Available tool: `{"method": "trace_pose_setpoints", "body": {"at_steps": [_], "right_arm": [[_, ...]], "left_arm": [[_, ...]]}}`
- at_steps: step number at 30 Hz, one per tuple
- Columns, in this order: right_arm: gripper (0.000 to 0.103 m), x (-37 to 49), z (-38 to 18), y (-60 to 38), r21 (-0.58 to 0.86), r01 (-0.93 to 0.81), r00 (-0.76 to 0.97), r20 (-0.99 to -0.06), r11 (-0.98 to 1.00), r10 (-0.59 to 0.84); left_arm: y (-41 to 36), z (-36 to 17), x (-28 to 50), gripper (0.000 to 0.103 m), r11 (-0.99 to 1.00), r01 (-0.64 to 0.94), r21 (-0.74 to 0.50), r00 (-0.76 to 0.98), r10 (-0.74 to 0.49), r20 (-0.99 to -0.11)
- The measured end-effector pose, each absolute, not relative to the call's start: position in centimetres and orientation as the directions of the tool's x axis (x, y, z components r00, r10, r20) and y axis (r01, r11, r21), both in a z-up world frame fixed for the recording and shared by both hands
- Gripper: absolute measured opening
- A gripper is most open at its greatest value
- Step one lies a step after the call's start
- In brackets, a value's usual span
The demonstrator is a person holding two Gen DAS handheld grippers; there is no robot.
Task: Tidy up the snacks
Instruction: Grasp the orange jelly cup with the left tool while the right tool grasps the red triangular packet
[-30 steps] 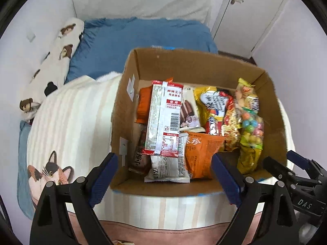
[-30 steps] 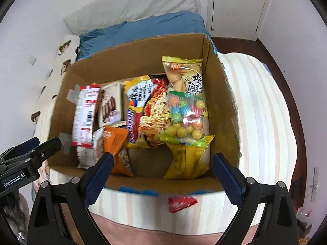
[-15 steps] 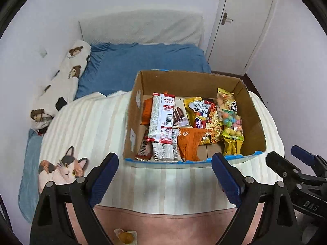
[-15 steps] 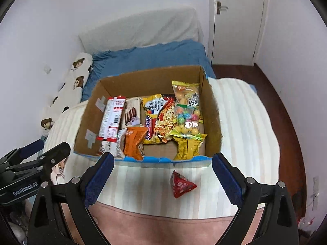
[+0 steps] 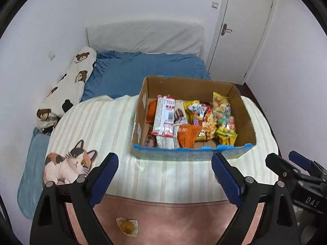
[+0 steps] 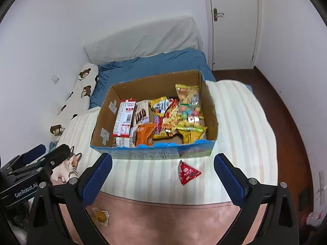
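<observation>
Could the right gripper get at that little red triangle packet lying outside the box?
Probably yes: the red triangle packet lies uncovered on the striped blanket, and the right gripper is open and empty above it.

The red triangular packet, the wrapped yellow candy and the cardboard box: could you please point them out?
red triangular packet [image 6: 187, 172], right wrist view, packet's middle.
wrapped yellow candy [image 5: 127, 226], left wrist view, yellow centre.
cardboard box [image 6: 155, 154], right wrist view, near wall.

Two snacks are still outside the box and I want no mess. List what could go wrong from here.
1. The red triangular pack lies flat on the soft striped blanket; a claw closing on it may pinch fabric too.
2. The small jelly cup sits at the near edge, partly behind the right claw; it is easily overlooked or squashed.
3. The cardboard box is already crowded, so another pack may slide out.
</observation>
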State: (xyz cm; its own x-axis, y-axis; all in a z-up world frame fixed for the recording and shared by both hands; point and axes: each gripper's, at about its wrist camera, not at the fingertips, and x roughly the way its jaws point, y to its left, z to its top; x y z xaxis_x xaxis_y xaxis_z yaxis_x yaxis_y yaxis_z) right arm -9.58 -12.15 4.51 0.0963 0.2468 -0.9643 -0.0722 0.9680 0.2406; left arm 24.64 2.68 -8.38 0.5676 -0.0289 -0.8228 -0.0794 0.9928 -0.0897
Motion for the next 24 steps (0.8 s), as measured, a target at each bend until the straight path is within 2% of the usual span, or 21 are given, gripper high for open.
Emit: {"method": "trace_pose_setpoints", "body": {"at_steps": [4, 10, 15, 16, 17, 19, 22, 24], "right_arm": [[0.102, -10.4, 0.1, -13.7, 0.261, -0.004, -0.003, -0.965, 0.965, 0.261], [0.102, -11.7, -10.1, -15.8, 0.251, 0.111, -0.174, -0.948, 0.962, 0.267], [0.099, -11.8, -16.4, -15.2, 0.236, 0.079, -0.221, -0.943, 0.969, 0.248], [0.093, -11.7, -17.3, -15.0, 0.236, 0.070, -0.229, -0.942, 0.969, 0.246], [0.079, -11.7, -18.5, -14.7, 0.239, 0.062, -0.246, -0.937, 0.969, 0.247], [0.063, -11.7, -19.8, -14.4, 0.247, 0.053, -0.257, -0.933, 0.968, 0.252], [0.049, -11.8, -20.0, -13.5, 0.261, 0.003, -0.241, -0.937, 0.965, 0.254], [0.046, -12.2, -19.6, -12.8, 0.274, -0.018, -0.251, -0.932, 0.961, 0.261]], "left_arm": [[3.8, -11.8, 24.2, 0.093, 0.988, -0.139, -0.073, 0.511, 0.008, -0.860], [5.8, -19.0, 24.3, 0.093, 0.969, -0.244, -0.047, 0.359, 0.046, -0.932], [7.6, -23.4, 24.1, 0.093, 0.947, -0.320, -0.025, 0.256, 0.061, -0.965], [8.0, -24.0, 24.0, 0.093, 0.942, -0.336, -0.024, 0.240, 0.061, -0.969], [8.4, -24.6, 23.8, 0.093, 0.936, -0.352, -0.018, 0.224, 0.065, -0.972], [9.2, -25.5, 23.3, 0.093, 0.924, -0.382, -0.010, 0.198, 0.071, -0.978], [10.6, -26.1, 22.3, 0.093, 0.907, -0.422, -0.011, 0.179, 0.072, -0.981], [11.3, -26.2, 21.7, 0.093, 0.897, -0.442, -0.010, 0.176, 0.075, -0.982]]}}
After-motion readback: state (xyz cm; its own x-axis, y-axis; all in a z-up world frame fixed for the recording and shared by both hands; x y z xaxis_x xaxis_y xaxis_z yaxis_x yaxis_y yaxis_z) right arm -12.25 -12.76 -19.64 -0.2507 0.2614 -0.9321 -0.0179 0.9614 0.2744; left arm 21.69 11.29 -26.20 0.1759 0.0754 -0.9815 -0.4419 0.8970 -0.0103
